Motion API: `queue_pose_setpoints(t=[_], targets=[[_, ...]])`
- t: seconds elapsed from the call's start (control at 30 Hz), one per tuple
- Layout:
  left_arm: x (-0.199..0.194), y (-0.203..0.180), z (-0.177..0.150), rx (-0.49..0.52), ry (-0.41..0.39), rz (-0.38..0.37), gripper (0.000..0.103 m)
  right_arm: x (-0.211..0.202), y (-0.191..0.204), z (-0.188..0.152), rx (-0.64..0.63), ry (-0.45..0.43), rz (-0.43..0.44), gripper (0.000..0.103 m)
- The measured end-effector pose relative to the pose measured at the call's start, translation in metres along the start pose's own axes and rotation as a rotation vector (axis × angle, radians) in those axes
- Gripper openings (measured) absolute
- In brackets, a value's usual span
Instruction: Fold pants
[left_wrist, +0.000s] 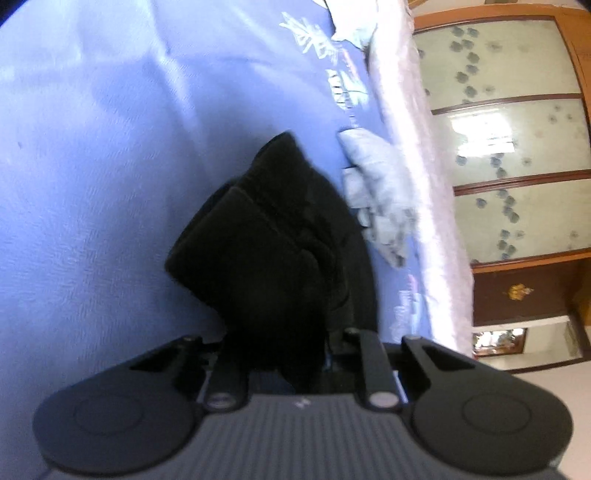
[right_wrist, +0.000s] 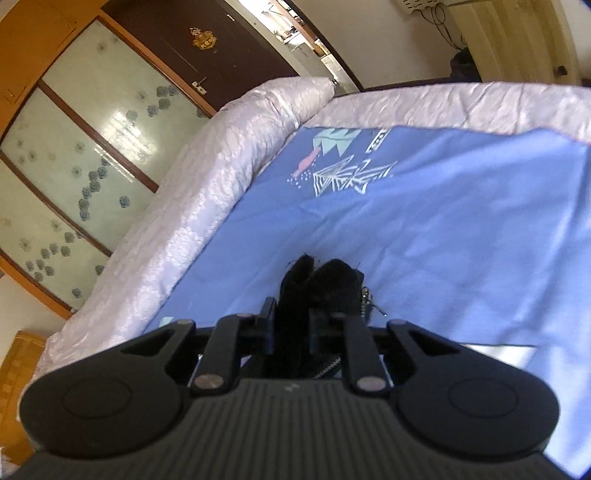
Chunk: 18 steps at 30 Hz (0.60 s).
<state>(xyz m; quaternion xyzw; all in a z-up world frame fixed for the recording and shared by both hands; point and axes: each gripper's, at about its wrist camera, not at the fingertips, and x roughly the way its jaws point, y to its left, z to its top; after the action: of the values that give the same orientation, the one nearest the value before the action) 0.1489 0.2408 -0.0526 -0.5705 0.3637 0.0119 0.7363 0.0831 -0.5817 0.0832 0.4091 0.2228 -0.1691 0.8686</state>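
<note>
So both grippers are clamping black fabric right now. The left gripper (left_wrist: 280, 347) is squeezing down on a bunched-up wad of the pants (left_wrist: 266, 236), with the jaws nearly together and cloth filling the gap between them. The rest of that dark bundle is running straight ahead from the jaws, out over the blue bed sheet (left_wrist: 110, 147), with its long axis pointing away from the gripper toward the pale quilted bed edge (left_wrist: 413, 155). A crumpled grey-white piece of cloth (left_wrist: 376, 184) is lying just beside the pants, between them and that edge.

The right gripper (right_wrist: 291, 325) is also pinching the pants (right_wrist: 321, 284), but only a short tuft is poking out past its jaws, and something small and metallic, maybe a zipper pull (right_wrist: 367, 299), is sticking out next to it. Seen from here, the tuft is sitting over the sheet, well apart from the printed pattern (right_wrist: 347, 170) farther up.

My read: the left one is carrying the bulk, the right just a corner or edge, so the next fold is probably hinging on spreading those two grip points apart along the pants' length. Can't tell how much is dangling below, though.
</note>
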Motion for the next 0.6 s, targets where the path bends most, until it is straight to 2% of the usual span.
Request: queue_pose_setpoints(t=[0.1, 0.17, 0.3, 0.37, 0.4, 0.43, 0.47, 0.5, 0.57, 0.6], targets=[[-0.024, -0.009, -0.001, -0.025, 0.044, -0.029, 0.017, -0.045, -0.011, 0.003, -0.022, -0.010, 0.002, 0.019], [-0.043, -0.011, -0.005, -0.021, 0.062, -0.035, 0.017, -0.077, -0.036, -0.002, -0.002, -0.016, 0.003, 0.019], [-0.059, 0.007, -0.016, 0.025, 0.074, 0.052, 0.018, -0.113, -0.099, -0.033, 0.039, 0.035, -0.037, 0.021], [-0.052, 0.031, -0.025, 0.013, 0.110, 0.129, 0.028, -0.115, -0.140, -0.058, 0.098, 0.098, -0.095, 0.027], [-0.047, 0.044, -0.032, -0.003, 0.142, 0.190, 0.031, -0.111, -0.161, -0.072, 0.129, 0.145, -0.154, 0.035], [-0.043, 0.057, -0.038, -0.035, 0.170, 0.232, 0.030, -0.111, -0.176, -0.082, 0.162, 0.169, -0.198, 0.031], [-0.047, 0.066, -0.043, -0.070, 0.154, 0.185, 0.035, -0.119, -0.192, -0.090, 0.229, 0.128, -0.122, 0.032], [-0.053, 0.071, -0.045, -0.100, 0.150, 0.156, 0.041, -0.128, -0.204, -0.093, 0.316, 0.104, -0.088, 0.032], [-0.067, 0.071, -0.046, -0.101, 0.139, 0.151, 0.056, -0.148, -0.215, -0.096, 0.402, 0.048, -0.093, 0.035], [-0.076, 0.069, -0.046, -0.077, 0.121, 0.172, 0.057, -0.158, -0.214, -0.095, 0.388, 0.012, -0.120, 0.036]])
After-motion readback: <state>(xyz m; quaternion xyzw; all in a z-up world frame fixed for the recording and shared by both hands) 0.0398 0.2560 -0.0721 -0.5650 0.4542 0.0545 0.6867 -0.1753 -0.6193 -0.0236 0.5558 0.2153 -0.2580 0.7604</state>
